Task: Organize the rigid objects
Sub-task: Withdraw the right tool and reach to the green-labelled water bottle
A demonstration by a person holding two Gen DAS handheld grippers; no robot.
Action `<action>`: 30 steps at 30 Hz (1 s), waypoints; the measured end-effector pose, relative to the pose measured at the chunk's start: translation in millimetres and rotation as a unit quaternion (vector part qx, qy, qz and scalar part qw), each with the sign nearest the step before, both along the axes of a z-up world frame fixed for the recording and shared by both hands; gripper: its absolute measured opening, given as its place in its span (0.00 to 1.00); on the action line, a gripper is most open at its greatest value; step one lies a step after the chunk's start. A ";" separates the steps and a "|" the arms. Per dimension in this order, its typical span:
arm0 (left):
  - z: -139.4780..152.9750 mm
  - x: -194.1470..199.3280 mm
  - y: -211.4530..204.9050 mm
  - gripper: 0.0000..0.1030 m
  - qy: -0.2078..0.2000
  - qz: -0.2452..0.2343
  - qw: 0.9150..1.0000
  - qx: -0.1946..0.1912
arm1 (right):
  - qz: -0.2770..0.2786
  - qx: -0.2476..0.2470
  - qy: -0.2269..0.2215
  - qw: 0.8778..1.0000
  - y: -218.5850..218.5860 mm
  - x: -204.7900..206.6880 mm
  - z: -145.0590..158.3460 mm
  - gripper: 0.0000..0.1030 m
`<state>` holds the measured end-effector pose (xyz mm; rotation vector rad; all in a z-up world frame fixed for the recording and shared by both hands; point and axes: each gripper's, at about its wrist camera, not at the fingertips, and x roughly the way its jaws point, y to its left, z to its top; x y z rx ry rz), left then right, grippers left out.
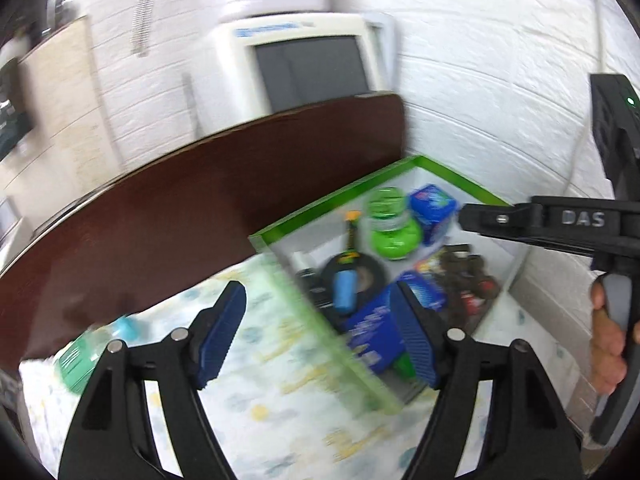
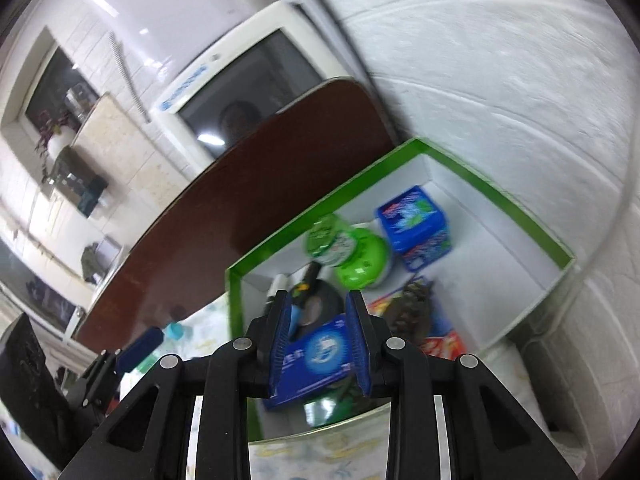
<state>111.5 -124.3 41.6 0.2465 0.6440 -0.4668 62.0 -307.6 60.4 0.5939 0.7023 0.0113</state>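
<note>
The left gripper [image 1: 316,336] hangs over the patterned pale cloth [image 1: 280,408] with its blue-padded fingers spread wide and nothing between them, just outside the near wall of the clear, green-rimmed plastic bin [image 1: 452,172]. In the right wrist view, the right gripper [image 2: 318,344] hovers above the bin [image 2: 492,196] with its pads set at a narrow gap; a flat blue cardboard box [image 2: 316,360] shows between them, but motion blur hides whether the pads touch it or it simply lies below.

That blue box [image 1: 372,332] lies flat at the near end of the bin, its long axis running from the near wall toward the middle. Beyond it sit a black tape roll [image 1: 362,274], a small light-blue cylinder [image 1: 344,290] lying across the roll and pointing away from the camera, a bright green round container [image 1: 394,226], and a blue cube-shaped carton [image 1: 434,212] standing in the far corner. A dark brown wooden tabletop [image 1: 200,208] runs beside the bin. A teal-green capped bottle [image 1: 84,356] lies on the cloth, well apart from the bin.
</note>
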 end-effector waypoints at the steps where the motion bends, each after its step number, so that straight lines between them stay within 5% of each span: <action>1: 0.1 0.6 16.0 0.73 0.000 0.016 1.000 -0.003 | 0.014 -0.002 -0.001 1.000 9.3 3.0 2.0 0.30; 5: -4.4 3.4 85.5 0.76 0.001 0.098 0.995 -0.007 | 0.067 0.000 -0.010 0.998 53.2 16.7 6.2 0.63; 7: -8.9 3.6 119.7 0.77 0.003 0.136 0.991 -0.010 | 0.099 -0.001 -0.012 0.995 77.2 25.1 7.2 0.68; 13: -30.3 8.1 206.8 0.82 0.016 0.234 0.972 -0.024 | 0.194 -0.016 0.016 0.981 165.6 64.3 -1.5 0.70; 18: -51.3 17.8 252.0 0.82 0.045 0.266 0.962 -0.039 | 0.231 -0.017 0.033 0.972 218.9 95.9 -14.6 0.80; 30: -87.5 59.0 278.7 0.82 0.081 0.249 0.963 -0.059 | 0.244 0.002 0.079 0.967 276.7 172.1 -50.4 0.81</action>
